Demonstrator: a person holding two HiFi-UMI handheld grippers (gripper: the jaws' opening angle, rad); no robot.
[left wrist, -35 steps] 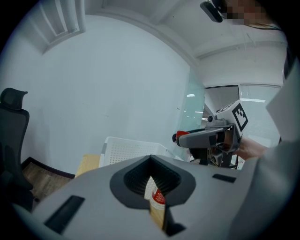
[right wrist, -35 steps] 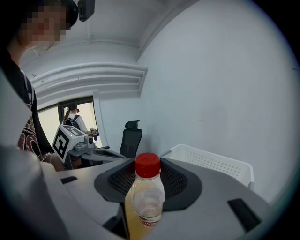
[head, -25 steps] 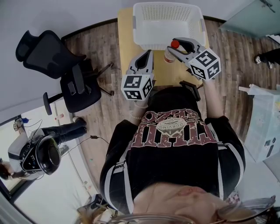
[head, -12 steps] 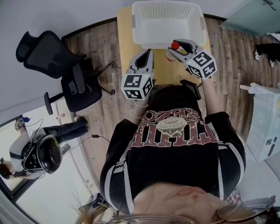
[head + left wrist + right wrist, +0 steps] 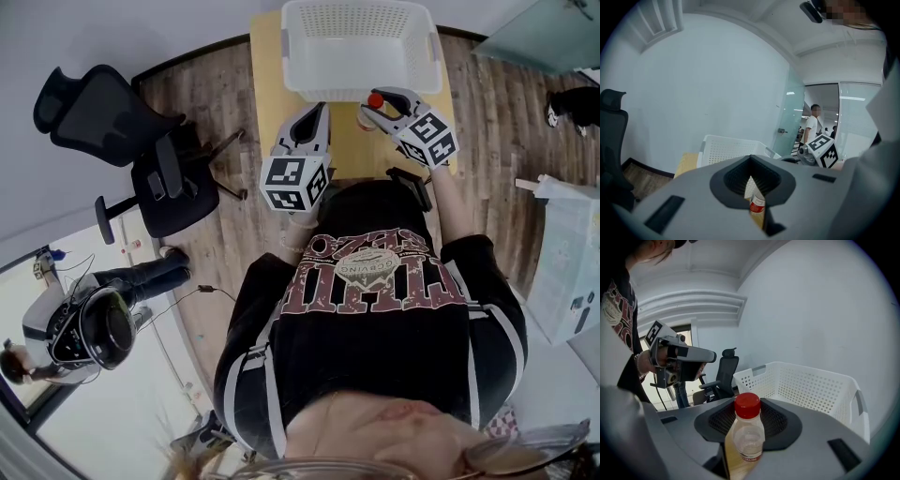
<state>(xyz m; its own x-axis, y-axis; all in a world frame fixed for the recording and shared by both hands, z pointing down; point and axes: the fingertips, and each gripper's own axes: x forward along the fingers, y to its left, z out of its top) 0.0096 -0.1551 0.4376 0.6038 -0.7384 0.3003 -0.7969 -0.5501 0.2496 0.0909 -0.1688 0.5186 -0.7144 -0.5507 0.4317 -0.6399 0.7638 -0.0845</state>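
Now R gripper (image 5: 746, 453) clamps upright clear red-capped plastic bottle (image 5: 748, 437), lower centre; white perforated basket (image 5: 811, 387) beyond, upper right; L gripper (image 5: 753, 208) jaws near-closed, prob. empty.

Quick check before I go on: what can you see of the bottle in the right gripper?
The bottle is small and clear, plastic by its look, with a red cap and a red-printed label low on its body. It looks empty, though that is hard to tell. It stands upright between the jaws of the right gripper, which press on its lower body. In the head view it is above the wooden table, just before the white basket, apart from it.
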